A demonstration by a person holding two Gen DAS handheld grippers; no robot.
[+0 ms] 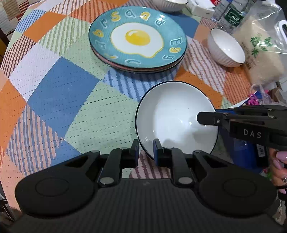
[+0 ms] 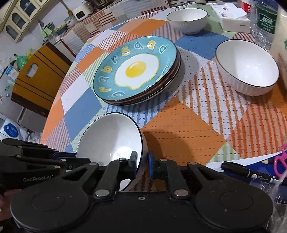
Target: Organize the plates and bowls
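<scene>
We hold one white bowl with a dark rim (image 1: 176, 118) between both grippers, tilted so its inside faces the cameras and lifted off the patchwork tabletop (image 1: 59, 93). Our left gripper (image 1: 146, 152) has its fingers closed on the near edge of the bowl's rim, one blue pad inside and one outside. Our right gripper (image 2: 142, 162) is clamped the same way on the opposite edge, its fingers pinching the wall of the bowl; in the left wrist view it reaches in from the right side, with part of a hand (image 1: 279, 168) behind it. Beyond the held bowl sits a stack of plates (image 1: 138, 40), the top one teal with a fried-egg picture and letters around it. A second white bowl (image 2: 247, 67) stands upright to the right of the stack, and a third white bowl (image 2: 187, 19) stands farther back. A bag of rice (image 1: 260, 48) and a water bottle (image 1: 233, 14) lie near the far right edge.
</scene>
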